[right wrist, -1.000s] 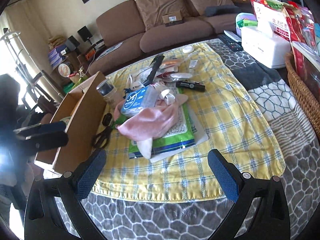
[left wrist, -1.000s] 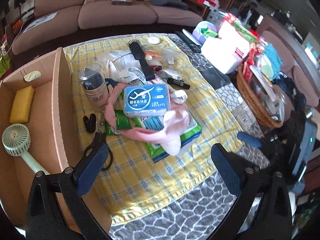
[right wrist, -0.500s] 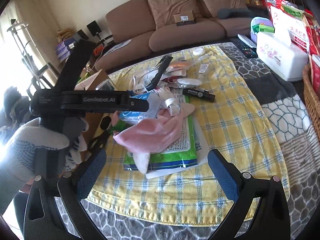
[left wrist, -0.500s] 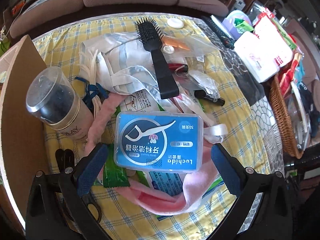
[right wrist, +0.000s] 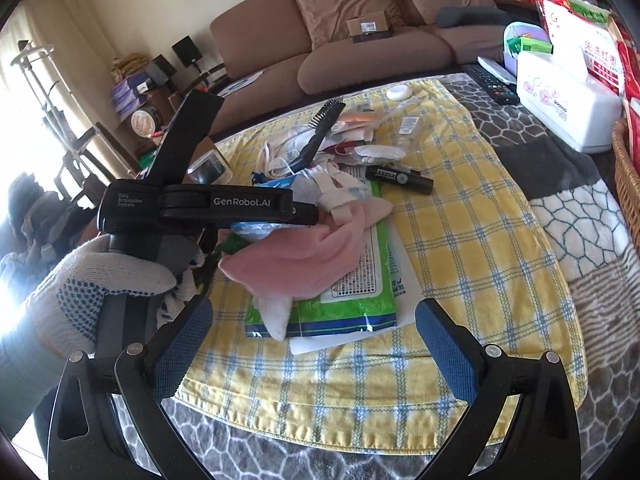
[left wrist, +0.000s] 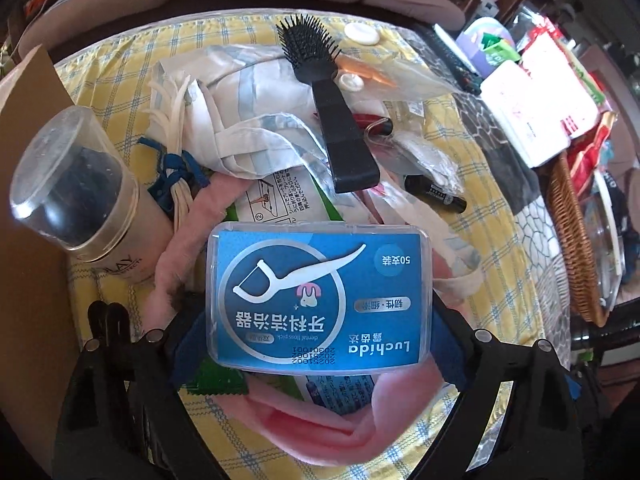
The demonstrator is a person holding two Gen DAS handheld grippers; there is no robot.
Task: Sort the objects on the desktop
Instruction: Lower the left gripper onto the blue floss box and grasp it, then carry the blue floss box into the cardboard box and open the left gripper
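On desk, hidden bits: your left claw (left wrist: 320, 344) fingertips are mostly covered by the floss box (left wrist: 318, 298); you can't see the pad faces against its sides, and the lower frame is cut off.
Left claw state: blue pads sit tight at both short ends of the floss box, so it looks clamped on it.
Left hand pose: your gloved hand (right wrist: 80, 292) grips the handle from below, device body level, pointing across the pile.
Right claw state: your right claw (right wrist: 314, 344) is spread wide, nothing between the pads, hovering over the near edge of the yellow checked cloth (right wrist: 460, 240).
Floss box place: lies flat, label up, on the pink cloth (left wrist: 320, 420), over the green wipes pack (right wrist: 352, 296).
Cardboard box: only one brown wall (left wrist: 28, 200) shows at left; contents not visible.
Wicker basket: rim (left wrist: 568, 240) at right, packets inside, blurred.
Nearby: cream jar (left wrist: 76, 184) upright just beside the box wall; black hairbrush (left wrist: 328, 104) lies on white bags; black tube (right wrist: 398, 178) on the cloth.
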